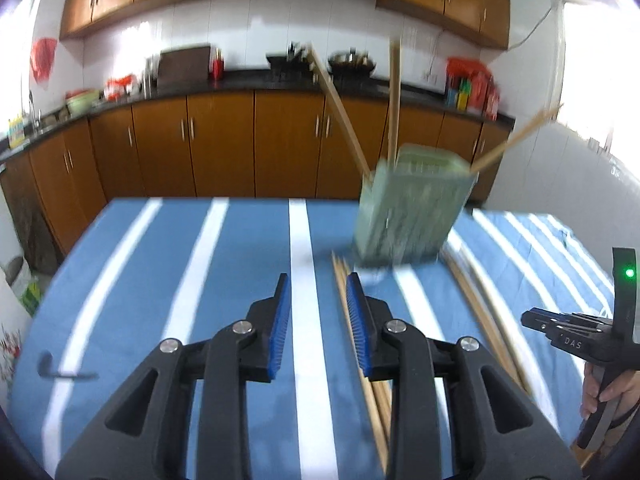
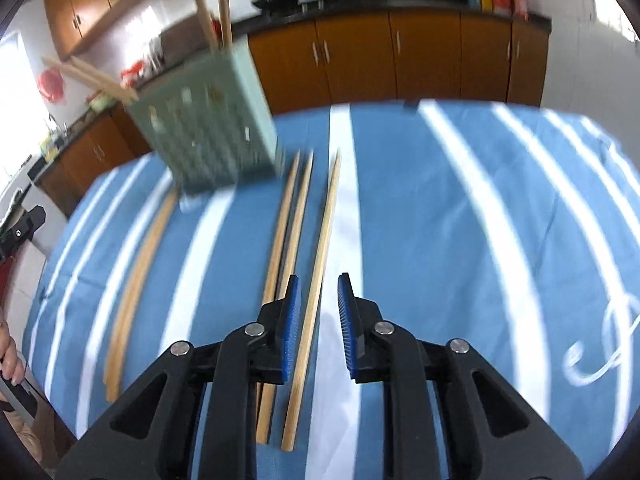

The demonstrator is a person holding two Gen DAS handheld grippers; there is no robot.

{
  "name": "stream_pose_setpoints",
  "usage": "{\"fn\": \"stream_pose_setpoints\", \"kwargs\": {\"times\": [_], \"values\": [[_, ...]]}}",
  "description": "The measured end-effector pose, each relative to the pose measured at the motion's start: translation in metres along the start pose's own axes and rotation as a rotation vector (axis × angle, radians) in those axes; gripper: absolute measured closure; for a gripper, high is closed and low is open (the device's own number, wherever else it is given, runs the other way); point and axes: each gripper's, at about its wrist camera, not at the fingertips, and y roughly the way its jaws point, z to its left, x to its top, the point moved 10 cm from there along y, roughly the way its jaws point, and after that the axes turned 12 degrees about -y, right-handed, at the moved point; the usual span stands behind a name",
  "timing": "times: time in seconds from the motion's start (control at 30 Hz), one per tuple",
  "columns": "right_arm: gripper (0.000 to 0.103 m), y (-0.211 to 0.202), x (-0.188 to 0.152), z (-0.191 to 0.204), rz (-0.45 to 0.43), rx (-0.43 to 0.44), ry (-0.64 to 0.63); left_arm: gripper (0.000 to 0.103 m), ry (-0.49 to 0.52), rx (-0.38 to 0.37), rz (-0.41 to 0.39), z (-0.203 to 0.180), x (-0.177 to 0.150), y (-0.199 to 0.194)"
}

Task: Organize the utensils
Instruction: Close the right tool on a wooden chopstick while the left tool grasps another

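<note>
Both claws, left (image 1: 319,300) and right (image 2: 318,300), hang apart and empty over loose chopsticks (image 2: 316,280) on the counter (image 2: 460,220), the holder (image 2: 208,120) at eleven o'clock; a misaligned pinch could scatter neighbouring sticks.

Your left tool (image 1: 318,308) and right tool (image 2: 318,312): black frames, blue ribbed pads, silver rivets; green LED at 3 o'clock on the right.

Matt wooden chopsticks (image 2: 316,280), striped cloth (image 2: 440,240)
</note>
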Motion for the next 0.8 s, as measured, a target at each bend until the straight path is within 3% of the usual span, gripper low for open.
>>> {"fn": "stream_pose_setpoints", "kwargs": {"times": [0.17, 0.23, 0.47, 0.8], "values": [[0.084, 0.016, -0.016, 0.009, 0.038, 0.005, -0.007, 0.074, -0.017, -0.015, 0.092, 0.004, -0.034, 0.021], [0.095, 0.015, -0.017, 0.007, 0.029, -0.028, -0.036, 0.074, -0.014, -0.024, 0.123, 0.000, -0.045, 0.027], [0.096, 0.014, -0.018, -0.009, 0.017, -0.055, 0.009, 0.076, 0.012, -0.048, 0.204, -0.012, -0.073, 0.042], [0.095, 0.015, -0.018, -0.008, 0.013, -0.057, 0.006, 0.085, 0.035, -0.012, 0.270, -0.012, -0.094, 0.053]]}}
